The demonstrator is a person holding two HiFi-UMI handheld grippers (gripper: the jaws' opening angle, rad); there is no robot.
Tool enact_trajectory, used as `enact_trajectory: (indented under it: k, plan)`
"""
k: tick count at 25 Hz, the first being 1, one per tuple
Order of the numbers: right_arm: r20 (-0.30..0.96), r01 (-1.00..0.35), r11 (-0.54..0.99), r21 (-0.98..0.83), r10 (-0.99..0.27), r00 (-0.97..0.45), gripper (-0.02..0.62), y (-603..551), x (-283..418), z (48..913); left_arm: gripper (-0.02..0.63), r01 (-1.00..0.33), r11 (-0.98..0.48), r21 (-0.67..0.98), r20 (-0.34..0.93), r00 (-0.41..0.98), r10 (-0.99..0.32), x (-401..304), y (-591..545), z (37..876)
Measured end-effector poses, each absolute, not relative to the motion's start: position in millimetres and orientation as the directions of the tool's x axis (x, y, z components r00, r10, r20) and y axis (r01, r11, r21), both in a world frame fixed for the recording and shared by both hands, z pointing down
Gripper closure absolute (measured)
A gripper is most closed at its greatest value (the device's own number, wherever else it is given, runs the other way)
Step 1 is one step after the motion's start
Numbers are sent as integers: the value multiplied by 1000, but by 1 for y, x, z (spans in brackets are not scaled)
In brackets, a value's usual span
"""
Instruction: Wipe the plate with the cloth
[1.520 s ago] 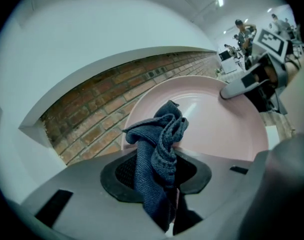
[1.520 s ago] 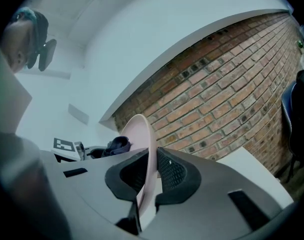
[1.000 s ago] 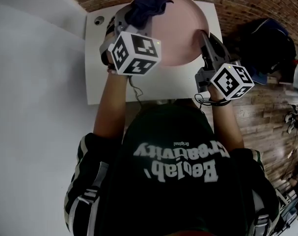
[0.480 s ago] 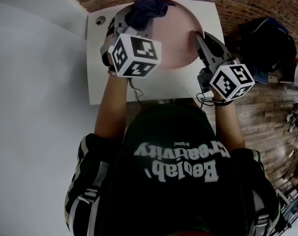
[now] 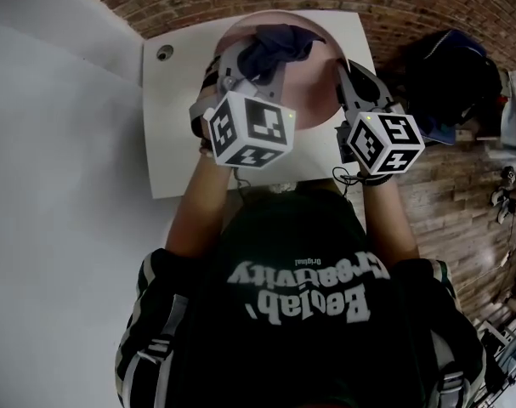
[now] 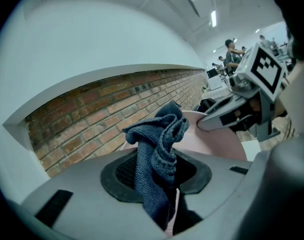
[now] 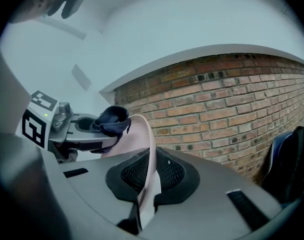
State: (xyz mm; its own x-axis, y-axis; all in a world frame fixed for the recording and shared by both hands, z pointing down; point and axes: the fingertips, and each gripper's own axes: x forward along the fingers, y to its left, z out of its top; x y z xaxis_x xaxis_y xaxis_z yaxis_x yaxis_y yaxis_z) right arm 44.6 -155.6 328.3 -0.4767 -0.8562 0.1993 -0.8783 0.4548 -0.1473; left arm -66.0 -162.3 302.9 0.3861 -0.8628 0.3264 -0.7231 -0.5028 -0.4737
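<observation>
Left gripper (image 6: pixel 159 184) is clamped tight on the blue cloth (image 6: pixel 159 139), held against the pink plate (image 5: pixel 314 87). Right gripper (image 7: pixel 145 184) pinches the plate's rim, up by the white table's (image 5: pixel 181 143) far edge.

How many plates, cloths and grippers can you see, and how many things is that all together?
plate: 1, pink
cloth: 1, dark blue
grippers: 2, the left gripper shut on the cloth and the right gripper shut on the plate's rim
Total: 4
</observation>
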Motion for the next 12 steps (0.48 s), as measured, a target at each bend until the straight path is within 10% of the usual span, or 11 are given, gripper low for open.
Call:
enact_trajectory:
  k: [12]
  plan:
    - [214, -855, 518, 4, -836, -505, 589, -148, 26, 336, 476, -633, -569, -525, 331, 464, -822, -15, -163, 295]
